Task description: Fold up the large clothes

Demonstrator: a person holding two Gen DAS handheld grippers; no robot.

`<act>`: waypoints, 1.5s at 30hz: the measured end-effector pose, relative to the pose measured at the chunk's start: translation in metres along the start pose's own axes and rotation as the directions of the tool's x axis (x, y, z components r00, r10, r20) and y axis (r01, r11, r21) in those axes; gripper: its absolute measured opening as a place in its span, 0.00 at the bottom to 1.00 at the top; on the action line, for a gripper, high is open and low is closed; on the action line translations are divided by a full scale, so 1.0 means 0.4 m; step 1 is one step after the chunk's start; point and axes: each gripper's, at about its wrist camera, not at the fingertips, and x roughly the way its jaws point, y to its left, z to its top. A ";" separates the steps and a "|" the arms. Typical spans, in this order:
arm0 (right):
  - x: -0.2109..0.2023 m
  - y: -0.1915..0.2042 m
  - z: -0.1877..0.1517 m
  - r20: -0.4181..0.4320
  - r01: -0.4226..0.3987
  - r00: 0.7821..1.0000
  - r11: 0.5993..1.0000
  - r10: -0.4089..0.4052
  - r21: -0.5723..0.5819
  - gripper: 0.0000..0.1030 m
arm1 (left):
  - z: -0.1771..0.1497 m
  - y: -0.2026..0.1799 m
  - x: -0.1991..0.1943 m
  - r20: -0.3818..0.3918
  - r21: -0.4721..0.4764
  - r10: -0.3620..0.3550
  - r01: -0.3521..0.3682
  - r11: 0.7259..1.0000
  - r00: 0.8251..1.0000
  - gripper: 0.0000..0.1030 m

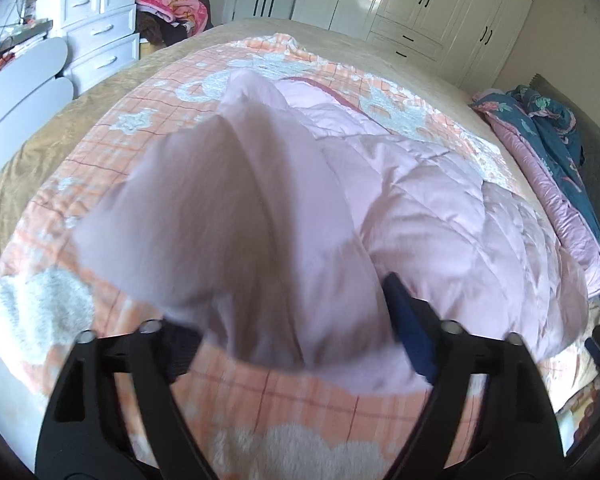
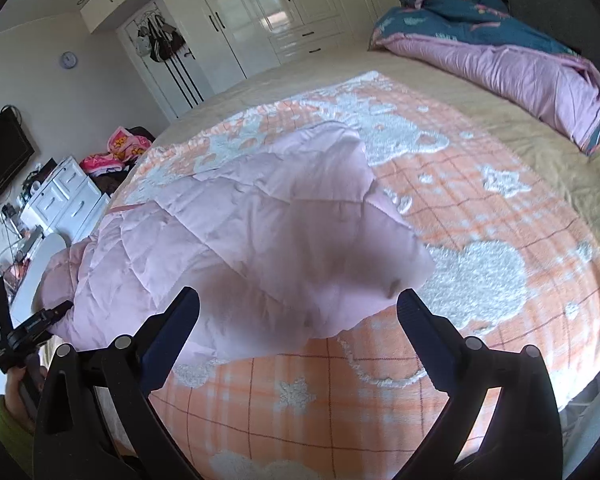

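Pink quilted jacket [image 2: 236, 216], puffy and padded, spread on the orange checked blanket [image 2: 480, 216] over the bed, directly ahead of both tongs. Left tongs [image 1: 296, 320] with fingers apart and a thick fold of the jacket bulging up between them; one fingertip buried in the cloth, so no telling whether truly clenched on it or merely around it. Right tongs [image 2: 298, 304] released, fingers wide, a loose flap of the jacket hanging blurred just beyond and between the tips, not pinched. Likely light for its bulk, soft and springy, with a smooth shell apt to slip and a filling apt to puff back after pressing. Best taken at a seam, hem or cuff, with a deep bite through the padding rather than at the slick surface. Rumpled teal and pink quilt [image 2: 492, 36] far off, beyond the right tongs.
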 end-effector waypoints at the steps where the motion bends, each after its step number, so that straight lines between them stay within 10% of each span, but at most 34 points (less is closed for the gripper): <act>1: -0.008 0.007 -0.001 0.007 -0.002 1.000 1.000 0.002 -0.015 0.96 | -0.002 -0.004 -0.011 0.006 0.011 0.009 -0.009 1.000 1.000 0.89; 26: -0.270 0.183 -0.065 0.186 0.011 0.982 0.964 0.040 -0.264 0.96 | -0.097 -0.105 -0.339 0.228 0.119 -0.081 0.055 0.991 0.970 0.91; 45: -0.304 0.217 -0.220 0.202 0.005 0.978 0.952 0.060 -0.306 0.96 | -0.289 -0.165 -0.355 0.225 0.185 -0.149 0.108 0.977 0.963 0.91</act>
